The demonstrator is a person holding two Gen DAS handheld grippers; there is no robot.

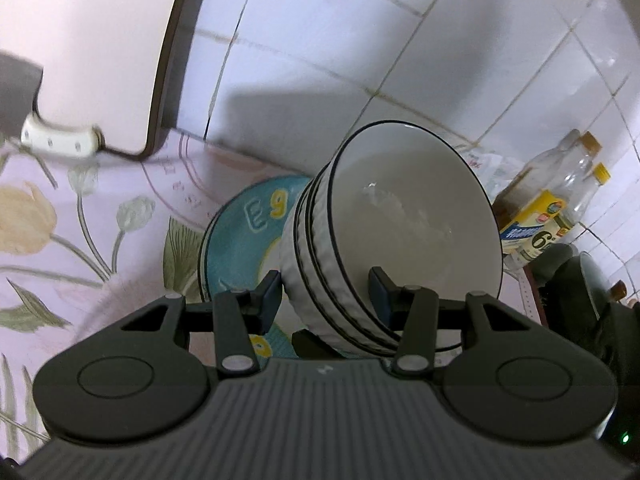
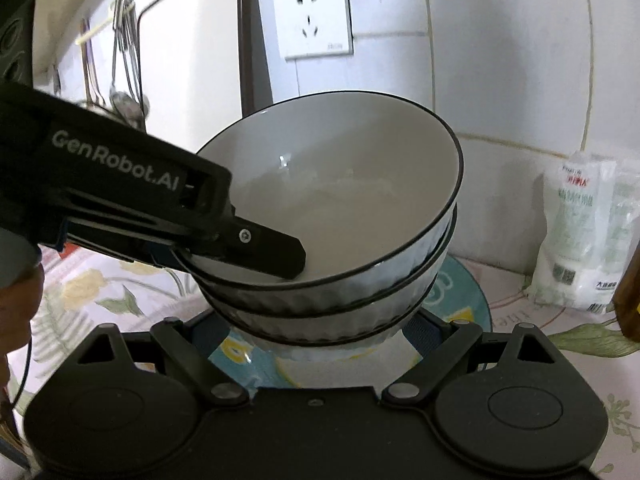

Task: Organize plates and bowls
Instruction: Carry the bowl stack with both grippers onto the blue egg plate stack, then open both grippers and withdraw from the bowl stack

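Observation:
A stack of three white ribbed bowls with black rims stands on teal plates with a cartoon print. My left gripper straddles the rim of the stack, one finger inside the top bowl and one outside; in the right wrist view its finger lies over the top rim. Whether it pinches the rim I cannot tell. My right gripper sits low in front of the stack, jaws spread wide beside the bottom bowl, fingertips mostly hidden.
A floral cloth covers the counter. A white cutting board leans on the tiled wall, with hanging utensils left of it and a wall socket above. Oil bottles and a white bag stand at the right.

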